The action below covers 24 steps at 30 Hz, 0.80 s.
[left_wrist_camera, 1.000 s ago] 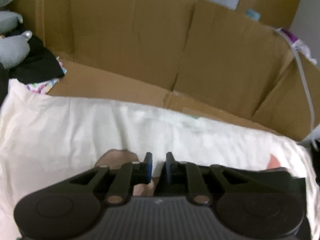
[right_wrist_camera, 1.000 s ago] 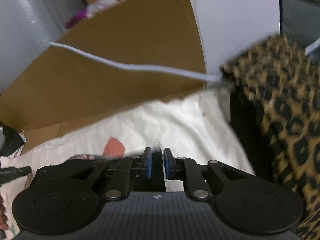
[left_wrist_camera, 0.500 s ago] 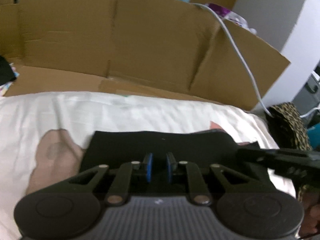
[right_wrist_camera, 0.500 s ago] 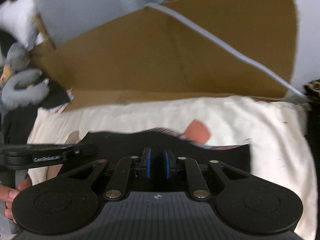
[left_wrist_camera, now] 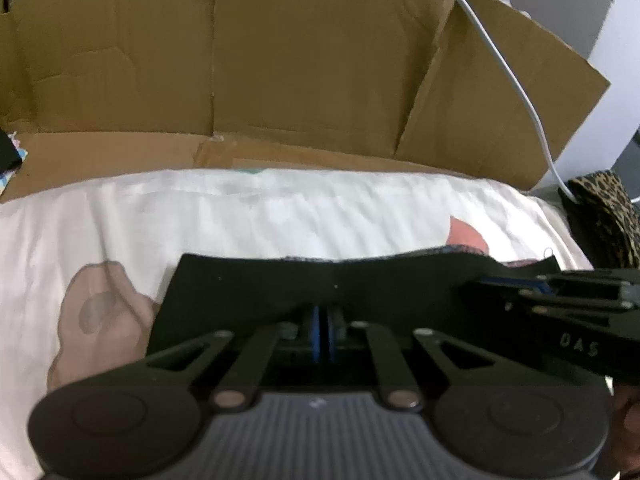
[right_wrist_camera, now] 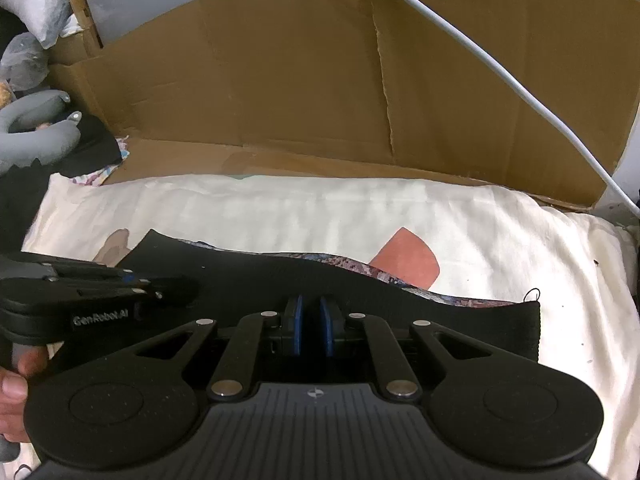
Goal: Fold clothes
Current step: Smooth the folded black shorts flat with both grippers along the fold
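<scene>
Black fabric, a garment (left_wrist_camera: 320, 280) with a patterned inner face showing along its far edge, lay spread on the cream sheet (left_wrist_camera: 280, 208) just in front of the flattened cardboard (left_wrist_camera: 280, 60), which serves here as the landmark. A second earlier neither wrist view showed the garment; the left view showed only sheet and cardboard beyond the fingers. Half a second earlier the black cloth had appeared below the cardboard, and by this moment it had been drawn nearer the cameras, leaving a wider band of bare sheet between its far edge and the cardboard.

The left gripper (left_wrist_camera: 322, 334) had pinched down further than in the earlier frames: its blue pads stood almost together, with the near edge of the garment puckered up into them, so it appeared clamped on the cloth. The right gripper (right_wrist_camera: 310, 330), on the side of the cardboard where the white cable (right_wrist_camera: 500, 76) crosses, showed a narrow gap between its pads; black cloth lay at the fingertips, but whether the pads pressed on it could not be told.

Judged from this, the garment had been laid out flat and the fold itself was not yet made; the near edge held in the left gripper would probably be carried toward the cardboard.
</scene>
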### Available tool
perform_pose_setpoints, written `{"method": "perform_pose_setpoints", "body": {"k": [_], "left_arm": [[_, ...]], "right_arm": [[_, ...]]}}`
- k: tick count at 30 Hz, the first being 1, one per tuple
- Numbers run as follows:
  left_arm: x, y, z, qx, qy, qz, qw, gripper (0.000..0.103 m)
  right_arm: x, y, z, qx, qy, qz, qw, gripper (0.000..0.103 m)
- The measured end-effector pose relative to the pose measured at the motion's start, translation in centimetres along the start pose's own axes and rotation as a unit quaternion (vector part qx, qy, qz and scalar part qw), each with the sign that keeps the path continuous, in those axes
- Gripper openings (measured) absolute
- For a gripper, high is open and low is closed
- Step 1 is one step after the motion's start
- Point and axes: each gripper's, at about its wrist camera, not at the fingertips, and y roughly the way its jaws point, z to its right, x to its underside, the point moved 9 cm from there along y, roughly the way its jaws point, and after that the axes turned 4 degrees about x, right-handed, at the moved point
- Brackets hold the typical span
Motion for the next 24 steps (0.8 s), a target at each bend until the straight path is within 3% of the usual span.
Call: {"method": "perform_pose_setpoints", "body": {"k": [8,12,20,24], "left_arm": [[-0.5,-0.9,2.4,0.037,0.013,0.014,0.9991,0.009],[0.1,0.6,2.4,0.036,0.021,0.004,0.9991,0.011],[0.3,1.1,2.7,0.033,0.052,0.022,0.9979,0.014],[-0.1,1.0,2.6,0.030,0.035,0.016,0.9988,0.013]], "right_arm": [[-0.7,0.0,-0.9,0.003,-0.015,0.008,1.000,0.018],[-0.1,0.6,-0.5,-0.004,-0.019,0.010,1.000,0.017],[0.6,0.9,-0.7,0.002,-0.046,0.037,0.998,0.017],[0.6,0.9,-0.7,0.005,-0.048,0.037,0.998,0.017]]}}
